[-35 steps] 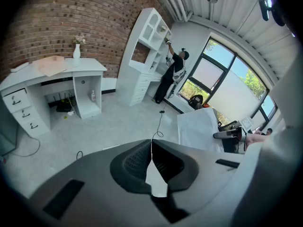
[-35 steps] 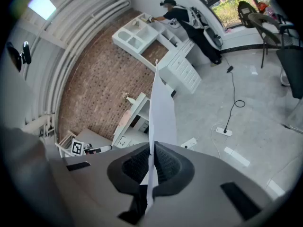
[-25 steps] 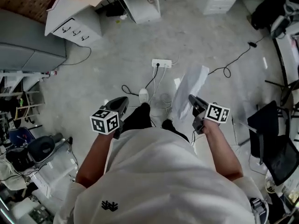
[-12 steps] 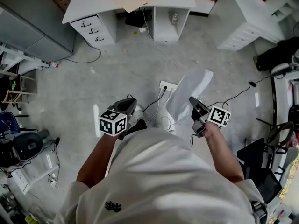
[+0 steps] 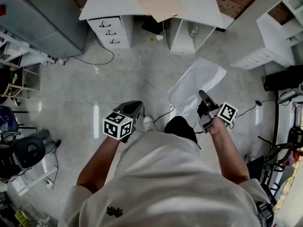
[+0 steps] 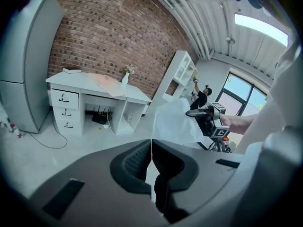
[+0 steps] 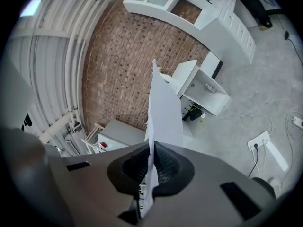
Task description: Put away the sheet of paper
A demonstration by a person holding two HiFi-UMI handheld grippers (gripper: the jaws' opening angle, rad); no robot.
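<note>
The white sheet of paper [image 5: 196, 86] hangs in the air over the concrete floor, held by its near edge in my right gripper [image 5: 204, 98], which is shut on it. In the right gripper view the paper [image 7: 163, 108] stands edge-on and rises from the closed pads of the right gripper [image 7: 152, 155]. My left gripper [image 5: 132, 109] is level with it to the left, shut and holding nothing. In the left gripper view its pads [image 6: 151, 152] meet, and the paper [image 6: 177, 122] and the right gripper [image 6: 201, 113] show beyond them.
A white desk [image 5: 111, 25] with drawers stands ahead against a brick wall, a brown sheet [image 5: 161, 1] lying on its top. A grey cabinet [image 5: 38, 18] is at the left, a white shelf unit [image 5: 274, 37] at the right. An office chair [image 5: 23, 150] and cables lie at the sides.
The view has swung and moved toward the white desk, which is now nearer and more centred. The paper stays clamped in the right gripper, lifted slightly higher; the power strip has left view.
</note>
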